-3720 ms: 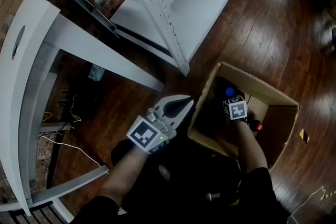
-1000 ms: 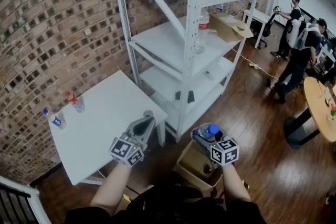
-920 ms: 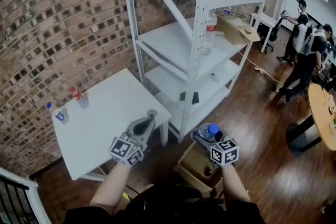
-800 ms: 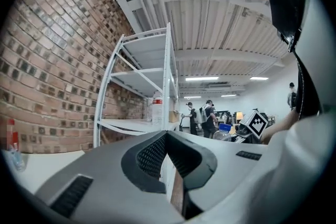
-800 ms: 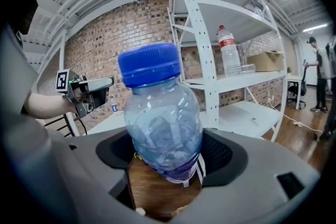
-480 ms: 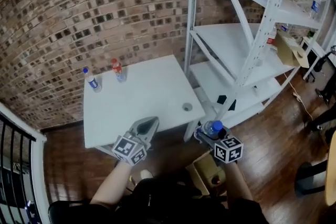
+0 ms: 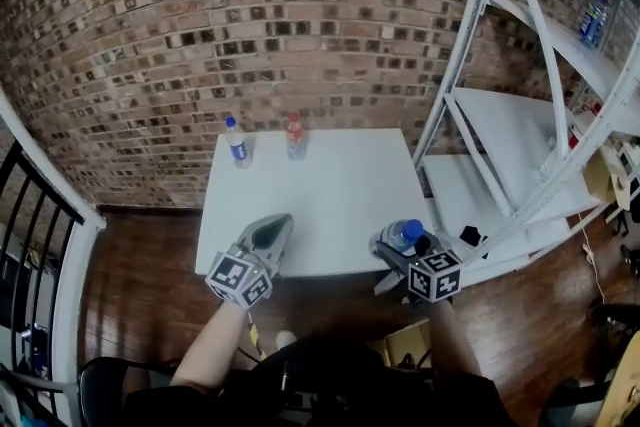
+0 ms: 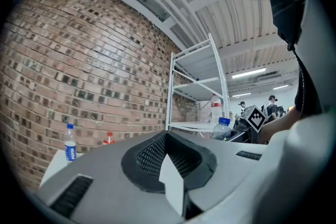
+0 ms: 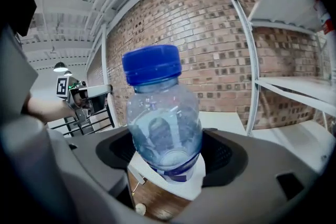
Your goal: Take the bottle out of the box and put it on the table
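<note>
A clear plastic bottle [image 9: 163,113] with a blue cap sits upright between the fingers of my right gripper [image 7: 398,251], which are clamped on its lower body. In the head view it is held in the air at the near right corner of the white desk [image 7: 330,195], not yet resting on it. So the first half of the job looks done: the bottle is out of the box [image 7: 403,347], of which I see only a tan sliver low down by my right arm.

What is left, as I judge it, is to carry the bottle over the bare desk top, stand it down and let go.

My left gripper [image 7: 266,237] hangs over the desk's near left edge. Its fingers are together with nothing between them.

Two other bottles stand at the far edge of the desk, close to each other: one with a blue cap [image 7: 237,142] and one with a red cap [image 7: 295,136]. The middle of the desk is bare. Behind it is a brick wall [image 7: 250,15]. To the right stands a white metal shelving rack [image 7: 505,105].
</note>
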Action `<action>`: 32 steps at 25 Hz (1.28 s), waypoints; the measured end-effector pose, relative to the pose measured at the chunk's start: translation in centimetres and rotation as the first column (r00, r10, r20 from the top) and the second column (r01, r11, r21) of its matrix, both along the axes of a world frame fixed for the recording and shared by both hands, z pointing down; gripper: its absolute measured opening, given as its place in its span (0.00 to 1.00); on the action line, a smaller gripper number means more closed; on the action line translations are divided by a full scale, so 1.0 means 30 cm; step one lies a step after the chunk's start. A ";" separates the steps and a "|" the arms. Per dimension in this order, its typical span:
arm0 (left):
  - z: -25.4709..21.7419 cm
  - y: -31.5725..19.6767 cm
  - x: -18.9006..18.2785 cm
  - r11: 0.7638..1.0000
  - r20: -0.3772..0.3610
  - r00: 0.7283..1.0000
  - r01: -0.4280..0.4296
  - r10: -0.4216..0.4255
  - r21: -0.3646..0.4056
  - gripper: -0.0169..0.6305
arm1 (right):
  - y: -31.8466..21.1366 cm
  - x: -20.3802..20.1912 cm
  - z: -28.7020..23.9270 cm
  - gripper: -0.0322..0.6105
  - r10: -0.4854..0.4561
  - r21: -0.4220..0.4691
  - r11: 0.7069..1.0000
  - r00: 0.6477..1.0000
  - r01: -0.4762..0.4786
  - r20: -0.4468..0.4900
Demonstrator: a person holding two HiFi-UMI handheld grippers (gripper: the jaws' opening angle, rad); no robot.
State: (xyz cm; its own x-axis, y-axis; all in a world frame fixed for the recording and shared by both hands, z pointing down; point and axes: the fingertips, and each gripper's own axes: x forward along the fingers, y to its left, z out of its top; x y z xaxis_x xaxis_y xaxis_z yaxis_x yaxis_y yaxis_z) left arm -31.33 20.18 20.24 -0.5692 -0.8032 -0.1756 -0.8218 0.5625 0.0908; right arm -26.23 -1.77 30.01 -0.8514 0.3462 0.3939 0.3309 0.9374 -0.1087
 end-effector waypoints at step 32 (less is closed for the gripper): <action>0.155 0.357 -0.650 0.986 -0.059 0.984 0.167 -0.167 -0.008 0.02 | 0.328 -0.820 0.175 0.63 -0.149 0.029 0.988 0.984 0.152 -0.097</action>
